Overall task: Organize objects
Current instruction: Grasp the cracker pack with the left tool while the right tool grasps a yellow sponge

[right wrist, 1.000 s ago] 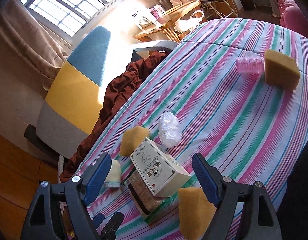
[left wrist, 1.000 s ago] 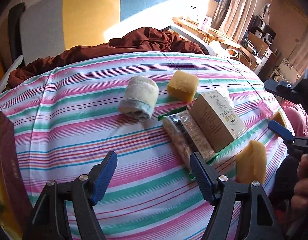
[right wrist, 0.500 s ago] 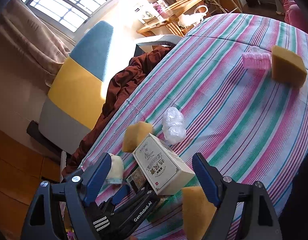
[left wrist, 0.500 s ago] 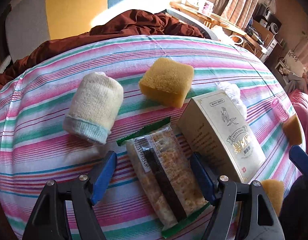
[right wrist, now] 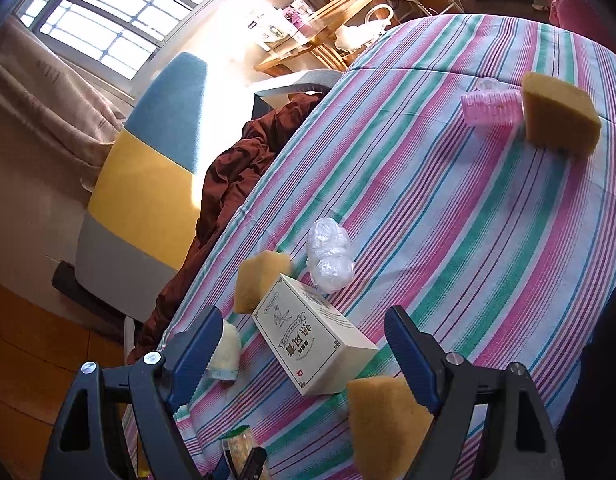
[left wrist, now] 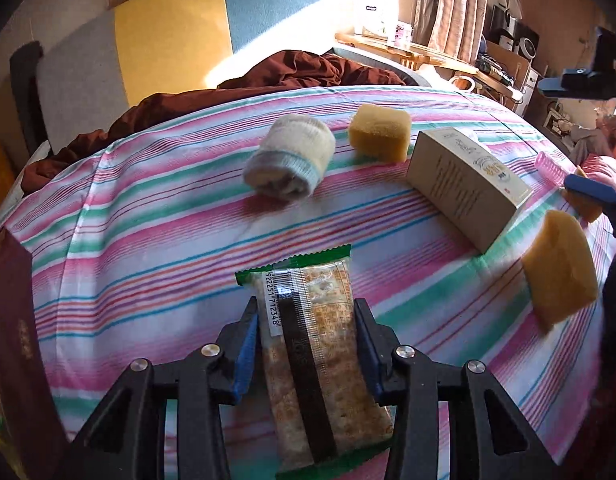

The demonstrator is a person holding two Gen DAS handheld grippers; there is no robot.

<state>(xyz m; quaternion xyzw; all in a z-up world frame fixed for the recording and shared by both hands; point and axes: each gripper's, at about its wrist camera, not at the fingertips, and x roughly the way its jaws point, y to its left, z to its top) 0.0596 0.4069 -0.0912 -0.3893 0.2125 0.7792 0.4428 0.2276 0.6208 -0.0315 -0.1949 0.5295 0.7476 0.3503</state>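
We've got the cracker packet [left wrist: 312, 344] at the bottom centre of the left wrist view, clamped lengthwise in our left gripper [left wrist: 306, 344], whose jaws have just been closing onto it over the striped tablecloth [left wrist: 156, 240]. Just above it sit a rolled towel [left wrist: 290, 158] and a yellow sponge [left wrist: 380, 132], with the beige box [left wrist: 464, 184] off to the upper right. Our right gripper [right wrist: 304, 354] hangs released, nothing in it, with that same box [right wrist: 312, 346] and another sponge [right wrist: 384, 416] down low between its fingers.
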